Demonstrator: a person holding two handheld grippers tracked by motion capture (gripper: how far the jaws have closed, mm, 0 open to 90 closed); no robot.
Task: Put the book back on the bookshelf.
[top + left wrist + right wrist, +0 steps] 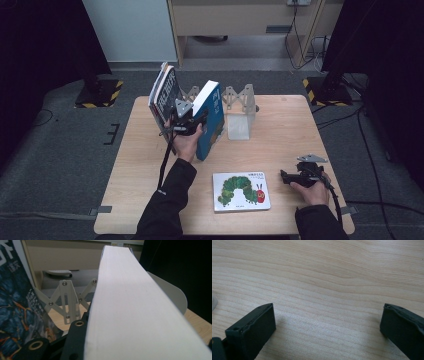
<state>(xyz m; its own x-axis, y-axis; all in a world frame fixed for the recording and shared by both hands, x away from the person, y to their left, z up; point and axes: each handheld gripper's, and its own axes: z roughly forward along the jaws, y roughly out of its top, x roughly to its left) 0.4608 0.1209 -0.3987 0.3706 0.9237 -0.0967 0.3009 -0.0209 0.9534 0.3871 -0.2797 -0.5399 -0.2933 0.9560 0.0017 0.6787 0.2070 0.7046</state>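
While my left tongs [192,121] squeeze the thick blue book [212,117] upright beside the white folding rack [239,105], it could tip onto the dark books [164,92] just left. My right tongs [292,176] rest wide open on the bench [285,130].

The wooden tabletop [280,125] carries a white folding rack [239,107] at its far edge, with books [165,90] leaning there, and a caterpillar book [241,191] lying flat near the front.
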